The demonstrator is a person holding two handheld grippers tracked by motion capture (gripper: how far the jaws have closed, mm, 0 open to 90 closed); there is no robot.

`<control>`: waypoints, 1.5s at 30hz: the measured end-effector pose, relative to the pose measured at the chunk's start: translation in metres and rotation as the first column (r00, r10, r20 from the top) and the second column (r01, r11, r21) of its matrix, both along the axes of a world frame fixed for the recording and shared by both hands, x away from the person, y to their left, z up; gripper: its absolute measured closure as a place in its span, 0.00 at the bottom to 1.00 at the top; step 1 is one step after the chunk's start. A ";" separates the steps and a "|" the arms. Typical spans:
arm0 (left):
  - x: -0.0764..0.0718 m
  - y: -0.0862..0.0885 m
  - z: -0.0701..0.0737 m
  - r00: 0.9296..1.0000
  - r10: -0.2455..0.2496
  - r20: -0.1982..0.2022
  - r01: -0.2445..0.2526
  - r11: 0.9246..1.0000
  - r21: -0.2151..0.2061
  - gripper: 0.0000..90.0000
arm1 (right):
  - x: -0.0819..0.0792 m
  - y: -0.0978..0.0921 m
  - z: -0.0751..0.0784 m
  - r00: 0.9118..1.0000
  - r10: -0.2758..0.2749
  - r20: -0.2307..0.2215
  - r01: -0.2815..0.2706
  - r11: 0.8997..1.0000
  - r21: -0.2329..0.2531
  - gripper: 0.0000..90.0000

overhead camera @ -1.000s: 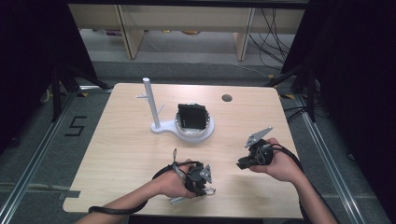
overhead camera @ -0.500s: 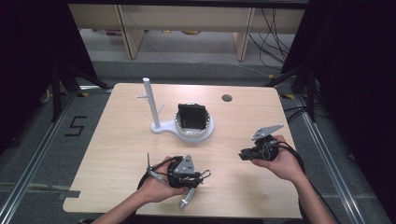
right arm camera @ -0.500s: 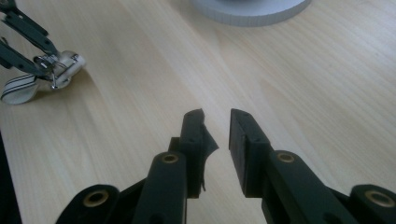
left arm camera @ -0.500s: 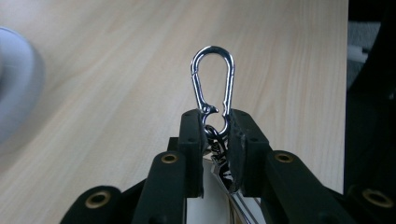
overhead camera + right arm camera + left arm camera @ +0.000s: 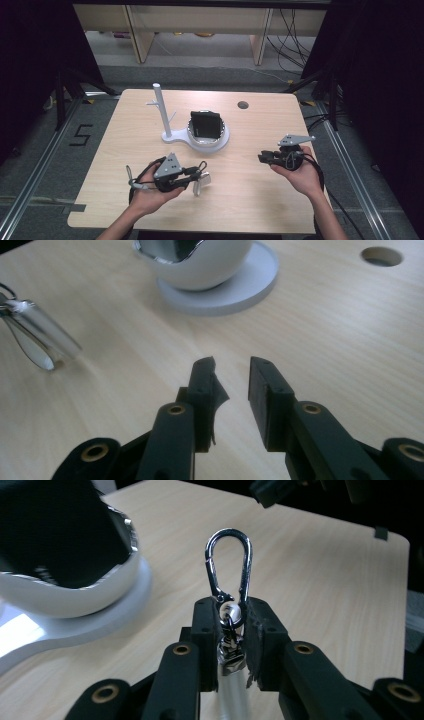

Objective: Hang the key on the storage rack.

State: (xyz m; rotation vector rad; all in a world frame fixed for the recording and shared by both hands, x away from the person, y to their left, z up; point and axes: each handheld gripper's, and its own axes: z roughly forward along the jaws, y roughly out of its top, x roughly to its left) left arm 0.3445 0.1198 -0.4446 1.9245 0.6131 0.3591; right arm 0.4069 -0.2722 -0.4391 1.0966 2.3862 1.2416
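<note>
We see the left gripper [image 5: 227,630] clamped on a silver carabiner [image 5: 228,562], its loop poking out past the jaws above the table [image 5: 250,200]. Centre, a white bowl [image 5: 207,137] holds something black. Our right gripper [image 5: 232,382] hangs parted, holding nothing.

Even overhead light w/ dark surrounds; glare on carabiner [image 5: 228,562]; near tool jaws blurred in both gripper views.
</note>
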 end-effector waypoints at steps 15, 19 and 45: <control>0.002 0.059 0.022 0.968 0.235 0.083 -0.220 0.962 -0.160 0.84 | -0.004 -0.002 -0.013 0.982 -0.176 0.070 0.165 0.977 0.136 0.77; 0.007 0.070 0.028 0.954 0.282 0.100 -0.261 0.947 -0.187 0.84 | -0.004 -0.007 -0.019 0.963 -0.237 0.131 0.215 0.963 0.161 0.75; 0.034 0.105 0.045 0.885 0.445 0.136 -0.402 0.878 -0.260 0.84 | -0.007 -0.018 -0.031 0.947 -0.293 0.130 0.269 0.947 0.174 0.73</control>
